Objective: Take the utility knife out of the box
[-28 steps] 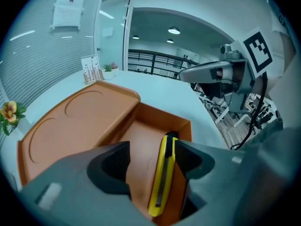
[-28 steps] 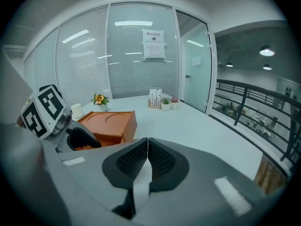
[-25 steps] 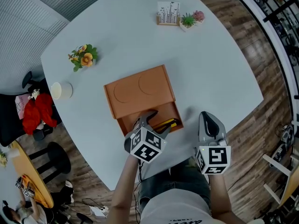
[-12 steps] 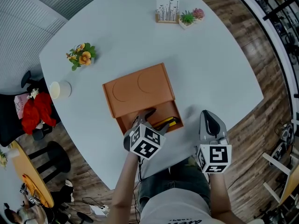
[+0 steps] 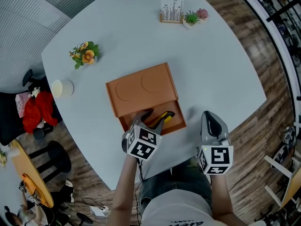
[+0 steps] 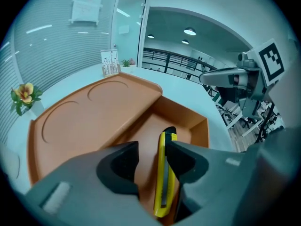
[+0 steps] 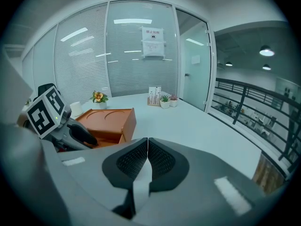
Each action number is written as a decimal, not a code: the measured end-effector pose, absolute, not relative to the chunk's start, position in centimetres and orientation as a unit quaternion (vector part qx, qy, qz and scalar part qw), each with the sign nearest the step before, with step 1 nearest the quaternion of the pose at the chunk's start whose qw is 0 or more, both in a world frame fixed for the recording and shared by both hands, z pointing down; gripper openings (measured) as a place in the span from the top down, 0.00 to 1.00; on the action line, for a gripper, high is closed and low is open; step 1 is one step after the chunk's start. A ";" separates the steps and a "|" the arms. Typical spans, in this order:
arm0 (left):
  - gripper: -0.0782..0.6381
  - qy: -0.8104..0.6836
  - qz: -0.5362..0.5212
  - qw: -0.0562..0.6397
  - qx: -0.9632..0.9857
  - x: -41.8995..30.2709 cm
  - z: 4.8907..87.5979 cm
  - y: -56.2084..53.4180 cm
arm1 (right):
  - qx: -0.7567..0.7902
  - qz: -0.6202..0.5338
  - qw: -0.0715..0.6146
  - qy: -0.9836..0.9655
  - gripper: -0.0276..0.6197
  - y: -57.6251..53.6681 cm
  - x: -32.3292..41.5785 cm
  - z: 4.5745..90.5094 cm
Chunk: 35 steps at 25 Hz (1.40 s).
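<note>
An orange box [image 5: 141, 89] lies mid-table with its near end open [image 6: 186, 121]. The yellow and black utility knife [image 5: 164, 117] stands tilted on its edge inside that open end. My left gripper [image 5: 150, 118] reaches down into the box. Its jaws straddle the knife [image 6: 164, 173], which leans against the right jaw, and a gap shows on the left side. My right gripper [image 5: 210, 120] hovers to the right of the box near the table's front edge. In the right gripper view its jaws [image 7: 147, 150] meet with nothing between them.
A small flower pot [image 5: 84, 54] and a white cup [image 5: 61, 89] stand at the left. A card holder [image 5: 170, 12] and little plants [image 5: 195, 18] sit at the far edge. Off the table's left edge is a chair with red cloth [image 5: 36, 114].
The knife has gone from lying flat along the box's near wall to tilted on its edge between my left jaws. The left gripper shifted slightly. The right gripper stayed put.
</note>
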<state>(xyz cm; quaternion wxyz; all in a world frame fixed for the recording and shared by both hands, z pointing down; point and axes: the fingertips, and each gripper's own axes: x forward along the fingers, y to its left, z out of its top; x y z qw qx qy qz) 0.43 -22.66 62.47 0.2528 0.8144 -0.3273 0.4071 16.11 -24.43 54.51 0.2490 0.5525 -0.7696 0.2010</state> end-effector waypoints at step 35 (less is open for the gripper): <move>0.69 -0.283 0.483 0.210 0.801 1.5 63.8 -21.1 | 0.555 0.202 0.245 -0.769 0.91 -24.0 16.1 54.3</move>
